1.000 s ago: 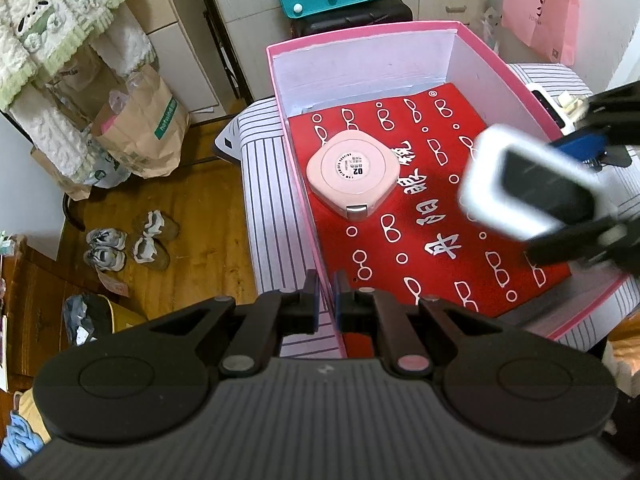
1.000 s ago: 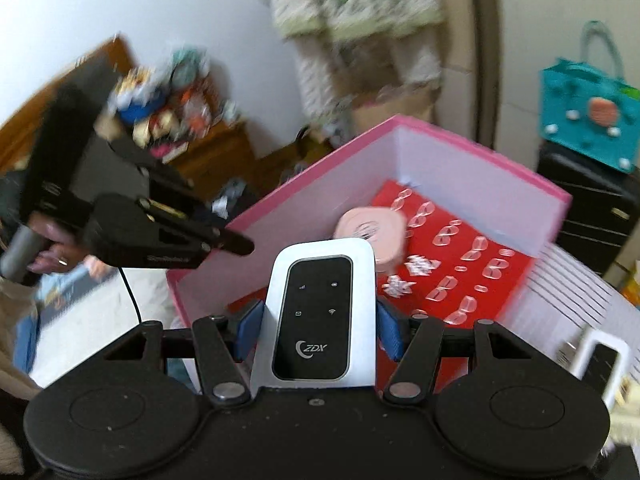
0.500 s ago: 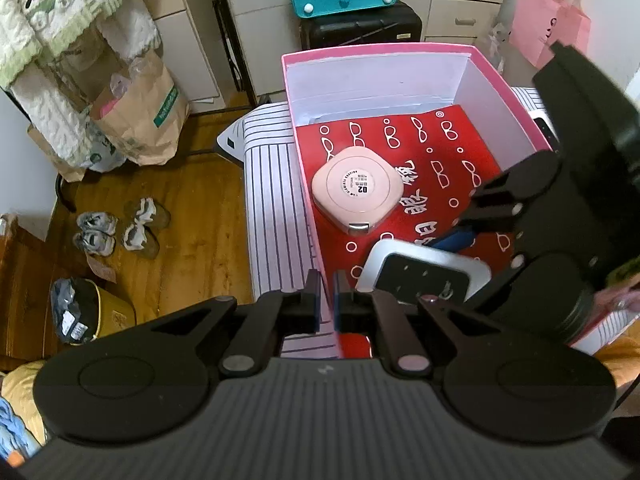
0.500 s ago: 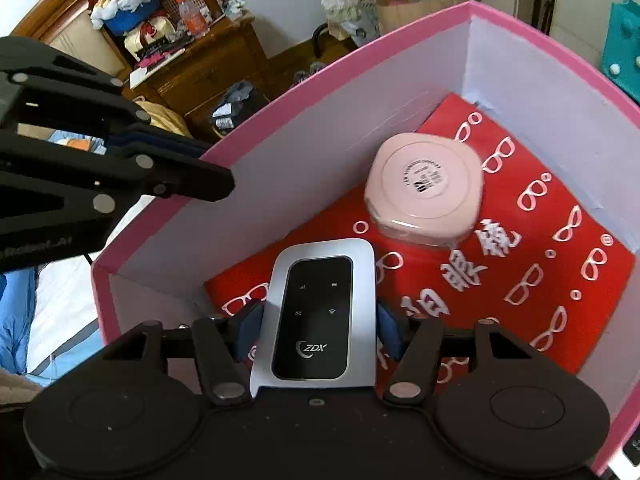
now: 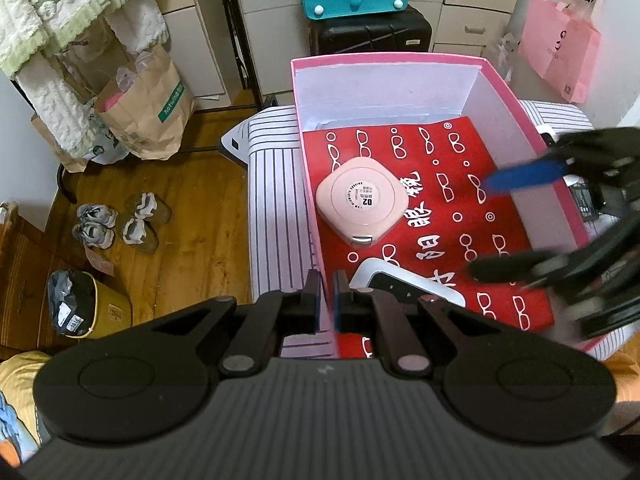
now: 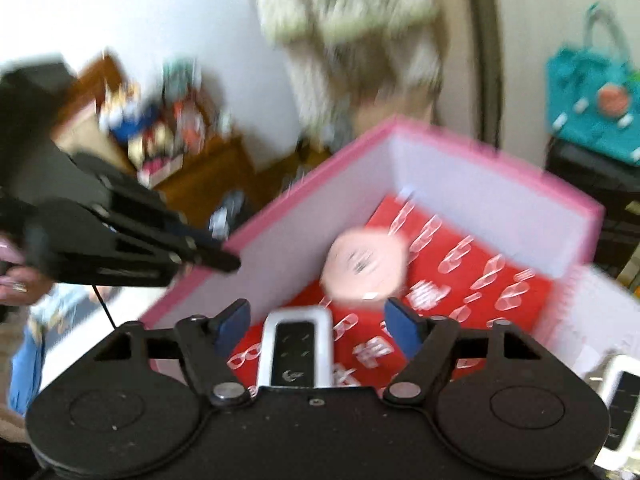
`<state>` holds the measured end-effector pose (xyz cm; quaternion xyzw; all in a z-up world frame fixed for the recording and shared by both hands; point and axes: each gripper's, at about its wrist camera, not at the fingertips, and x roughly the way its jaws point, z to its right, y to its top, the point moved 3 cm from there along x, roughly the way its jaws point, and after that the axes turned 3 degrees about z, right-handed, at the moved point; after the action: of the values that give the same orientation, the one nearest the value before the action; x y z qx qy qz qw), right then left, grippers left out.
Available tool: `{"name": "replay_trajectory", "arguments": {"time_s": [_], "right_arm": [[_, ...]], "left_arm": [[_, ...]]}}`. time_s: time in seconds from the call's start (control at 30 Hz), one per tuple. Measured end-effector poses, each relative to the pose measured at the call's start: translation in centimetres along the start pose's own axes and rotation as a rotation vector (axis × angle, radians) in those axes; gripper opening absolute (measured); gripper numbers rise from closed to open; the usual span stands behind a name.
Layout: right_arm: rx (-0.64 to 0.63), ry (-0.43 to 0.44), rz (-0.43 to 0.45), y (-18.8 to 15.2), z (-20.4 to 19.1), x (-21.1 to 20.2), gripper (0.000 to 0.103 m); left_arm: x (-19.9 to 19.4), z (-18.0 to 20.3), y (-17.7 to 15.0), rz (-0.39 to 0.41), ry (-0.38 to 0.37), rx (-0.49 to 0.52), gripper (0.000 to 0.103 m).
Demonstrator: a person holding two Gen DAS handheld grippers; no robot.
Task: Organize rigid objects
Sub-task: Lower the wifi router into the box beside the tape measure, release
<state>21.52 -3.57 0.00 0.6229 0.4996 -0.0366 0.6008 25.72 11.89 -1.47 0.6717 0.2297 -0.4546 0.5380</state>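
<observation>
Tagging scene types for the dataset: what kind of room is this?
Most likely a lived-in bedroom or storage corner of a home. Shoes lie on a wood floor, a paper shopping bag leans by white cabinets, and the pink box sits on a striped cloth.

Motion blur and cut-off edges

Right gripper [image 5: 520,224] smeared; white device [image 5: 404,286] half hidden behind left gripper [image 5: 327,300]; second white device [image 6: 622,404] cropped by frame edge.
</observation>
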Motion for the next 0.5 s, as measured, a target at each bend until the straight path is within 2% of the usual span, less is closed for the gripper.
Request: {"name": "replay_trajectory", "arguments": {"time_s": [0.07,0.13,0.23,0.37,0.5], "right_arm": [[-0.016,-0.042,0.081,-0.3,0.8,-2.8,0.083],[-0.030,-0.103,0.122,-1.1,1.6,-5.0,0.083],[-0.027,-0.189,0.153,-2.9,3.1,-8.1,0.083],[0.038,-0.282,0.187,-5.6,5.7,-11.7,0.083],[0.109,-0.357,0.194,-8.9,8.2,-12.9,0.083]], "left_arm": [[0.0,0.1,-0.1,0.009,0.003,-0.002,0.005],[0.0,0.1,-0.2,0.017,0.005,-0.006,0.005],[-0.1,0.1,-0.3,0.023,0.002,-0.005,0.005],[-0.4,0.1,-0.7,0.046,-0.001,-0.002,0.005],[-0.4,0.2,-1.2,0.070,0.002,-0.003,0.005]]}}
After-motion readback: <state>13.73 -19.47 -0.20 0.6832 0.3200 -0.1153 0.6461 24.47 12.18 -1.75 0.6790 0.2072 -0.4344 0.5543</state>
